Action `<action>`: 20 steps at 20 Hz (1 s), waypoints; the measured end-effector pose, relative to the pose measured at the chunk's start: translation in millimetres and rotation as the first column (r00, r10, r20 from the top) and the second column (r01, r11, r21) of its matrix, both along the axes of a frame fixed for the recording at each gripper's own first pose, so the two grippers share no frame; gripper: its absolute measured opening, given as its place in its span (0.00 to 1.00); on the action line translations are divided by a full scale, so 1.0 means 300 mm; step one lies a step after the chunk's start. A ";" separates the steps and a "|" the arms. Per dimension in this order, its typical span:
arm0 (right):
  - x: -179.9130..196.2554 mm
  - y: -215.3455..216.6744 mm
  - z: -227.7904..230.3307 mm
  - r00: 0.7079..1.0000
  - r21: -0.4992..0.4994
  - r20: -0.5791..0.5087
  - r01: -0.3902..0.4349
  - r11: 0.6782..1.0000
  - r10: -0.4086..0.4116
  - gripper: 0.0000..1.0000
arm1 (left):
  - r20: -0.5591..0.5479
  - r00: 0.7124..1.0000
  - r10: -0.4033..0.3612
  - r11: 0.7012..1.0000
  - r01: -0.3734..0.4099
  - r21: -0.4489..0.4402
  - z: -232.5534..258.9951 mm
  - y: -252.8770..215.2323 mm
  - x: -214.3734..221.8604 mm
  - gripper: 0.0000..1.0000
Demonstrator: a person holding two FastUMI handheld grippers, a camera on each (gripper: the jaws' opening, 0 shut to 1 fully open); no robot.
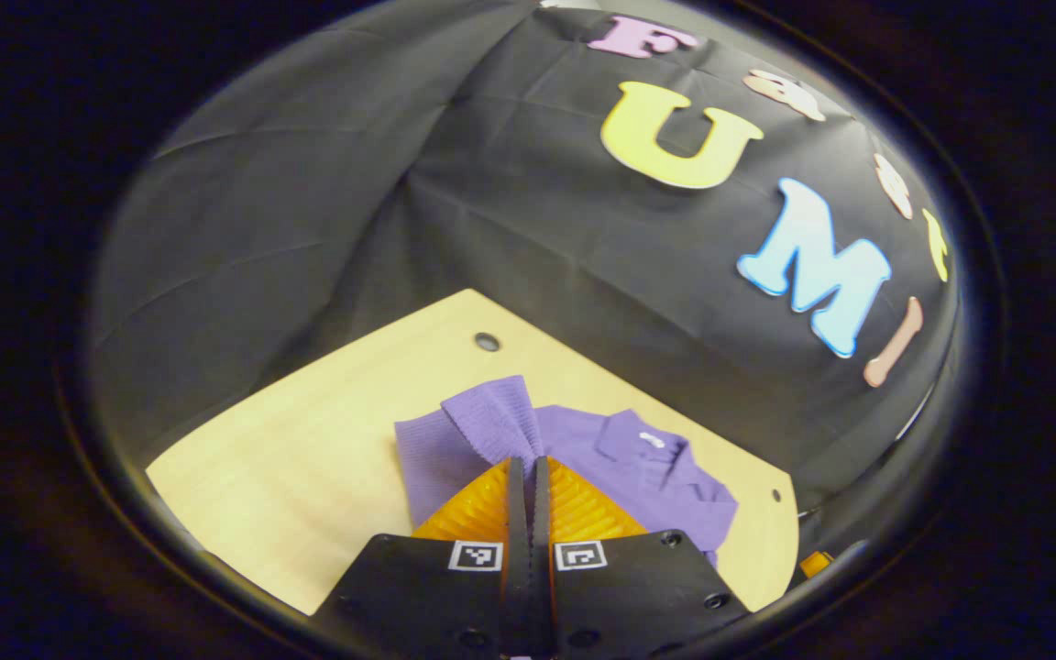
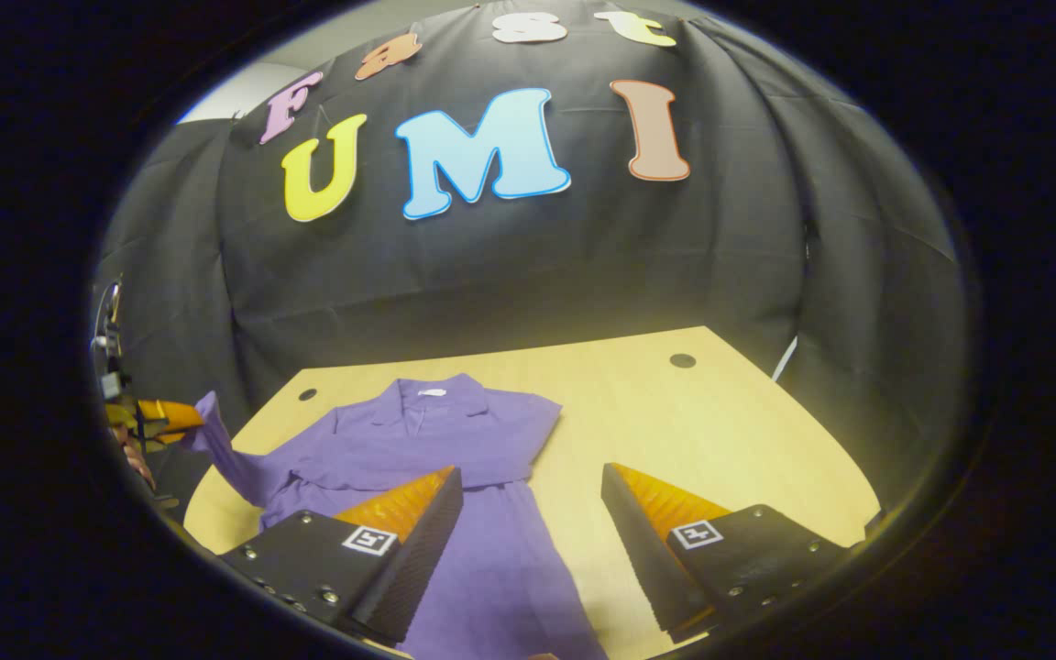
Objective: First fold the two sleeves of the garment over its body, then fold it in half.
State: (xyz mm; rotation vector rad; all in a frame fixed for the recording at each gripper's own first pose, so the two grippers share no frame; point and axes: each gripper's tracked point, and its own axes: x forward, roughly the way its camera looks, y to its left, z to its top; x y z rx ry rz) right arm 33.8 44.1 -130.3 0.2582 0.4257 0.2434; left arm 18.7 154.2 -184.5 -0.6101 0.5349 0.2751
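Sleeve cuff (image 1: pixel 491 417) apparently pinched in left claw (image 1: pixel 528 472), off the table (image 1: pixel 308 440).

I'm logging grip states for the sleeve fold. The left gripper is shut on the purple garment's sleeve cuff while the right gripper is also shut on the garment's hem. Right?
Not quite. The right gripper is open, its fingers spread above the purple garment, gripping nothing, as the right gripper view shows. The left gripper is indeed shut on the sleeve cuff.

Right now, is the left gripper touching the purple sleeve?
Touching. In the left gripper view, the left gripper has its jaws closed together on the ribbed cuff of the sleeve, lifted off the table.
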 end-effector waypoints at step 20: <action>-0.060 -0.194 -0.108 0.998 -0.068 -0.062 -0.006 0.998 0.001 0.93 | -0.034 0.908 -0.419 0.908 0.418 -0.029 -0.158 -0.894 0.426 0.07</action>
